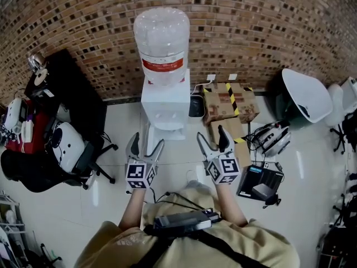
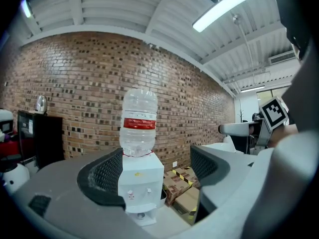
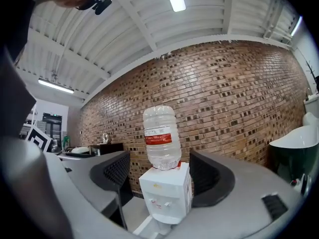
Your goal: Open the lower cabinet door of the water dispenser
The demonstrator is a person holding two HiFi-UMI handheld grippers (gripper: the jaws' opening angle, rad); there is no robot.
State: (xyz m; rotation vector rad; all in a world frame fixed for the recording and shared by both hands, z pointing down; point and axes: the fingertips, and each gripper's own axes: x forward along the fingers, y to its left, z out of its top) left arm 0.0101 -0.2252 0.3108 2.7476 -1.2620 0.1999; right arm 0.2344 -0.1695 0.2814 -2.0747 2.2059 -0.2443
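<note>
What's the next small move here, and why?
Probably lower the left gripper and ease it forward toward the lower front of the water dispenser. Both it and the right gripper have jaws apart and empty, held short of the dispenser. Both gripper views show its bottle and taps between the jaws, and nothing below the taps shows there.

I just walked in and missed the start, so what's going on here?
A person stands facing a white water dispenser by the brick wall, holding the left gripper and right gripper out toward it. Both are open and empty, short of the dispenser. Nothing is touched yet.
</note>
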